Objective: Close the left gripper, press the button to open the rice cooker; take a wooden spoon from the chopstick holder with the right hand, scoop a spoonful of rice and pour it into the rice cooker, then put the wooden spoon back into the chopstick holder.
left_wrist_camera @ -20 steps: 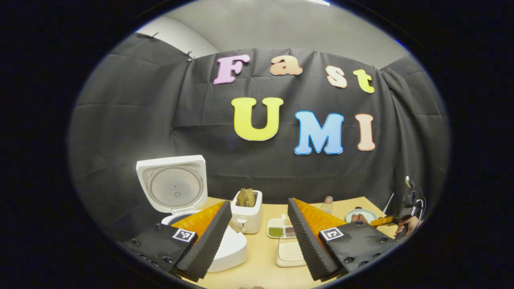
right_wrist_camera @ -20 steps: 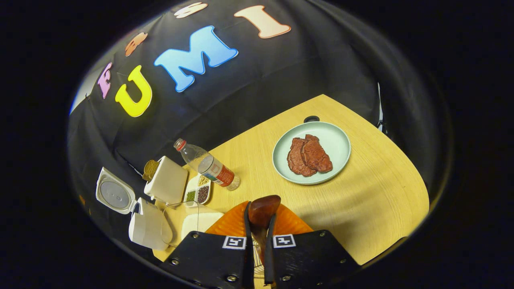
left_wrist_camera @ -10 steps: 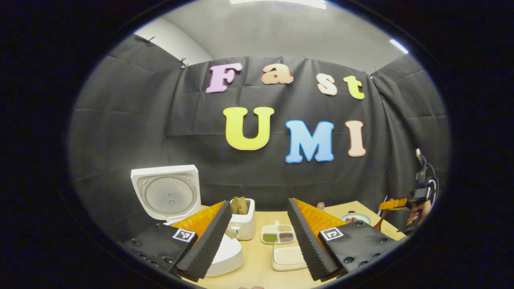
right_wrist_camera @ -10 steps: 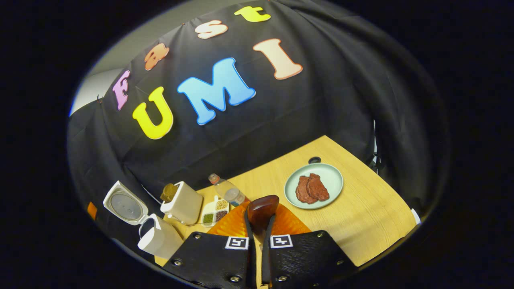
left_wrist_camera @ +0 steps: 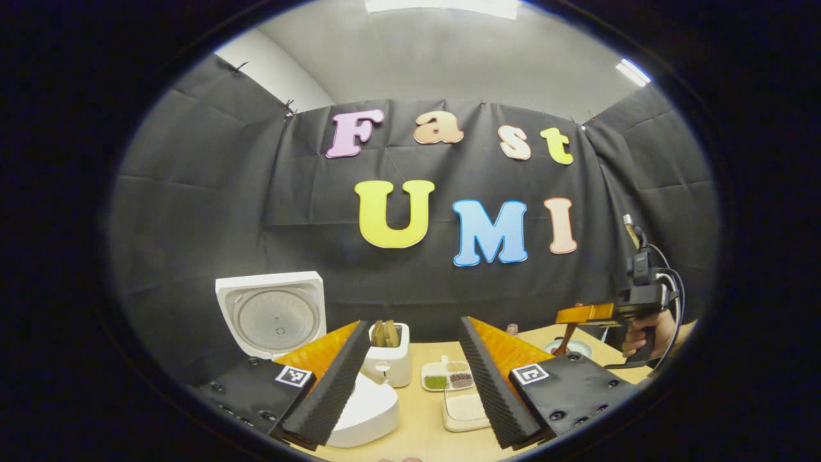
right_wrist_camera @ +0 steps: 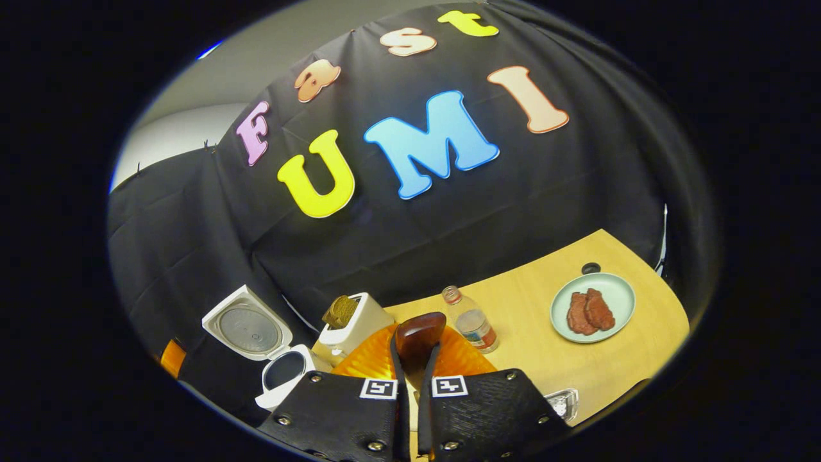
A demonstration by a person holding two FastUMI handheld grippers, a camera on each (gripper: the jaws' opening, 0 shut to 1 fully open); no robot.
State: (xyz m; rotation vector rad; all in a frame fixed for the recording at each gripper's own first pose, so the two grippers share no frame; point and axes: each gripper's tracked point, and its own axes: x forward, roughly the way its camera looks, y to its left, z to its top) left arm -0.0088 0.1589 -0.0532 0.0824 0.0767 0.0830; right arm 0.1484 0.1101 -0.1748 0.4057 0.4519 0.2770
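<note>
Since the earlier frames the right gripper [right_wrist_camera: 412, 378] has risen well above the table [right_wrist_camera: 532, 308] and swung toward the rice cooker [right_wrist_camera: 282, 372]; the plate of meat [right_wrist_camera: 593, 308] now lies far off to the right in the right gripper view.

**Grip state.** The right gripper's fingers are pressed together on the wooden spoon [right_wrist_camera: 420, 333], whose dark bowl stands up just beyond the fingertips. In the left gripper view, the same spoon hangs below that gripper [left_wrist_camera: 587, 314], above the table to the right of the rice cooker. The left gripper [left_wrist_camera: 414, 378] is wide open and holds nothing.

**Handling (judged).** The spoon is light, stiff and smooth. Grip it on the handle, clear of the bowl, and keep the bowl level once loaded, since loose rice spills easily.

**Inventory, left to right, relative to the rice cooker:**
- One rice cooker, lid [left_wrist_camera: 272, 314] raised upright, pot open.
- One toaster [left_wrist_camera: 388, 359] just to its right, holding bread.
- One sectioned grain tray [left_wrist_camera: 449, 378] beyond the toaster.
- One white rice dish [left_wrist_camera: 462, 410] in front of that tray.
- One water bottle [right_wrist_camera: 471, 324].
- One plate with two pieces of meat.

The chopstick holder cannot be identified.
</note>
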